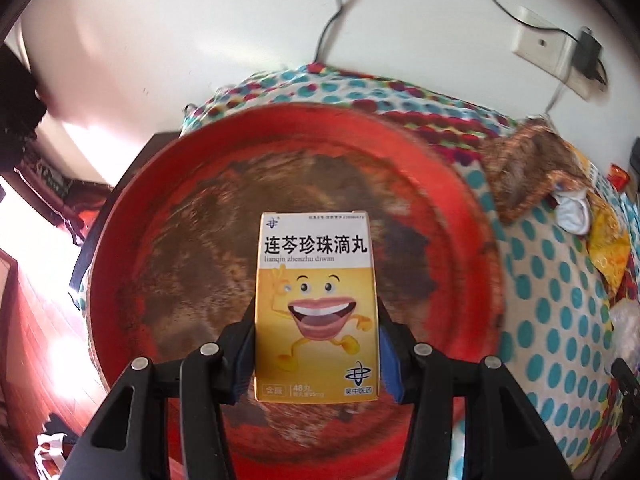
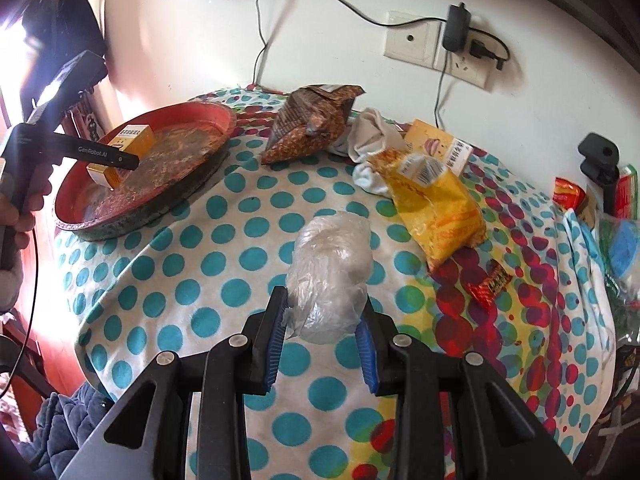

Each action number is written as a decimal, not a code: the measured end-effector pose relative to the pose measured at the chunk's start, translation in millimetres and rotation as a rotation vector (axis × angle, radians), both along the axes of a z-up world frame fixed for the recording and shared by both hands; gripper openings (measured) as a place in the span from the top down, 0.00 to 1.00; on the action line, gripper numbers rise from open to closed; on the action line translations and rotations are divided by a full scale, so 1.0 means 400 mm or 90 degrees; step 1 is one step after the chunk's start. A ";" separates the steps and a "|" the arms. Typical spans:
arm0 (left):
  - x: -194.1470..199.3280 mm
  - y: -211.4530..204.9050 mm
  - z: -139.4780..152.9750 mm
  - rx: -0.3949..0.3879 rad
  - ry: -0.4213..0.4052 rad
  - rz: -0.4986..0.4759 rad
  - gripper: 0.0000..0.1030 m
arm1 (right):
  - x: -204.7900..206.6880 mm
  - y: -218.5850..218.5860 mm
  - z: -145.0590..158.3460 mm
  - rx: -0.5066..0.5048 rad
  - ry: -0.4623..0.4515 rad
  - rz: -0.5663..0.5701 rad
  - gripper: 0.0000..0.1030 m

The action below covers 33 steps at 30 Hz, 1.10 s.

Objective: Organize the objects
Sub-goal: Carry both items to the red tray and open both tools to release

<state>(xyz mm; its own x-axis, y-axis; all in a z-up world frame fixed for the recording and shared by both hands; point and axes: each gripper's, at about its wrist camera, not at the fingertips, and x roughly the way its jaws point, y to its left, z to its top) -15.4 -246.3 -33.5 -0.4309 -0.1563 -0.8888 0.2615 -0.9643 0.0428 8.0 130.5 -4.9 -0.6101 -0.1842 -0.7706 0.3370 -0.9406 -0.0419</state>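
Yellow cardboard medicine box [image 1: 316, 308] clamped in left tool [image 1: 316, 344], above worn red round tray [image 1: 460, 216]. Lower flat, then release. Right tool [image 2: 325, 320] clamped on crumpled clear plastic bag [image 2: 330, 268] above dotted surface [image 2: 224, 240].

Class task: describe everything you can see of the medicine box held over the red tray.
The medicine box is a small cardboard carton, white on top with black Chinese lettering, yellow below with a cartoon running mouth. It looks closed and undamaged. The left hand-held gripper clamps its lower sides between blue pads, above the worn red tray.
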 end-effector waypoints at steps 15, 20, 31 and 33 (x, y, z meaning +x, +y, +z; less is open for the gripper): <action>0.002 -0.111 -0.056 0.021 -0.017 0.050 0.46 | -0.052 -0.169 0.004 0.026 -0.008 0.058 0.70; 0.044 -0.120 -0.018 0.025 0.022 0.075 0.46 | -0.088 -0.228 0.030 0.010 -0.003 0.081 0.70; 0.119 -0.158 0.064 0.033 0.096 0.068 0.46 | -0.245 -0.467 0.042 -0.033 -0.037 0.148 0.70; 0.129 -0.174 0.068 0.026 0.098 0.080 0.46 | -0.268 -0.503 0.036 -0.051 -0.051 0.150 0.70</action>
<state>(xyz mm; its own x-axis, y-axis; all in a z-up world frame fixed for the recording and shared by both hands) 36.2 -316.0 -6.3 -0.5414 -0.1827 -0.8207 0.3805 -0.9237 -0.0454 -99.1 -70.5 9.7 -0.4812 -0.3758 -0.7920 0.5462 -0.8352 0.0644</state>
